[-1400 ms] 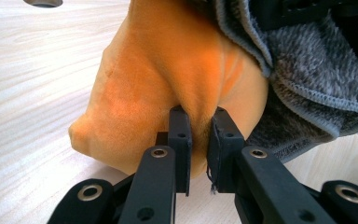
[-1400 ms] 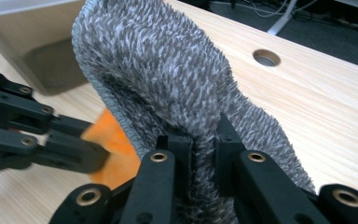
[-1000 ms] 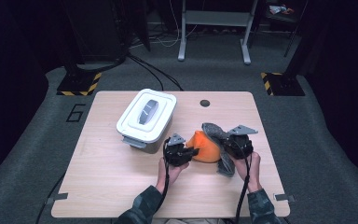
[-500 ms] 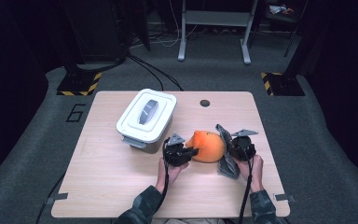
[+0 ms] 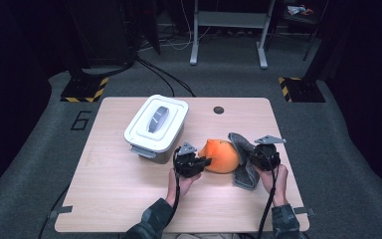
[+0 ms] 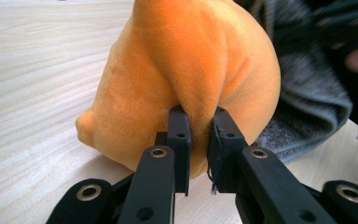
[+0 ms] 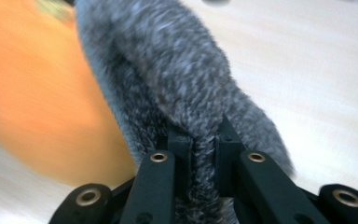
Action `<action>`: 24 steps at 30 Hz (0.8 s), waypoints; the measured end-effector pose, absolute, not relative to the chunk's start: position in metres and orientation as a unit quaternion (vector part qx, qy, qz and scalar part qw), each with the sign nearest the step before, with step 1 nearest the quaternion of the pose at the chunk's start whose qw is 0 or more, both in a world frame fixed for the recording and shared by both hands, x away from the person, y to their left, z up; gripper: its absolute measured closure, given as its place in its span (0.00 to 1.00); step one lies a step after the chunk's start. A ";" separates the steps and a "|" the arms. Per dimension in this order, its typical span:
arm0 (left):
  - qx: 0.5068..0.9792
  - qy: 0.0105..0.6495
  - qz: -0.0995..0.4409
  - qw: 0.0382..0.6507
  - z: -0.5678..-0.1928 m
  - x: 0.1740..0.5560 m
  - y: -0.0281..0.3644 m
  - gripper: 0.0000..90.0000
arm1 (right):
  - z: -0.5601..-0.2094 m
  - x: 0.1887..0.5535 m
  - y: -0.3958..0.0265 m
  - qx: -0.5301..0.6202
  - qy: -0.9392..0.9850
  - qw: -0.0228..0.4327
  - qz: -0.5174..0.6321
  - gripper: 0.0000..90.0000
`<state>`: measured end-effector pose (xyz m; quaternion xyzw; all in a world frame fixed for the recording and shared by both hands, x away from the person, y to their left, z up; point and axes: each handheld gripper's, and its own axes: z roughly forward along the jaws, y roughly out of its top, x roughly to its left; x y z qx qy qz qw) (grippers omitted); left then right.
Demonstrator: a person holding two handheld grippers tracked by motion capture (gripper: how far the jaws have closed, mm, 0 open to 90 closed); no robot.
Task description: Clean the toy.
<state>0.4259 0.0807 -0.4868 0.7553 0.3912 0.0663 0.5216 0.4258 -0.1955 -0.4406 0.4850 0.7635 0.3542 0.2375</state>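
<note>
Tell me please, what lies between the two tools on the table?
In the high view, the orange plush and the grey fuzzy cover lie between the left tool and the right tool, each pinching one.

The white lidded box [image 5: 155,128] occupies the table [image 5: 104,199] near its far left corner. The orange plush [image 5: 221,155] and grey fabric [image 5: 242,159] block the centre-right. Near edge and left edge offer open passage.
</note>
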 end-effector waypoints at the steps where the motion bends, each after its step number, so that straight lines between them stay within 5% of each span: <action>1: 0.756 0.391 0.066 0.521 -0.487 0.426 0.081 0.89 | -0.434 0.423 -0.193 0.475 0.766 0.239 0.361 0.90; 8: 0.757 0.388 0.067 0.522 -0.485 0.425 0.079 0.89 | -0.407 0.412 -0.160 0.423 0.779 0.248 0.391 0.90; 24: 0.758 0.387 0.066 0.520 -0.485 0.425 0.078 0.89 | -0.419 0.420 -0.128 0.393 0.802 0.243 0.379 0.90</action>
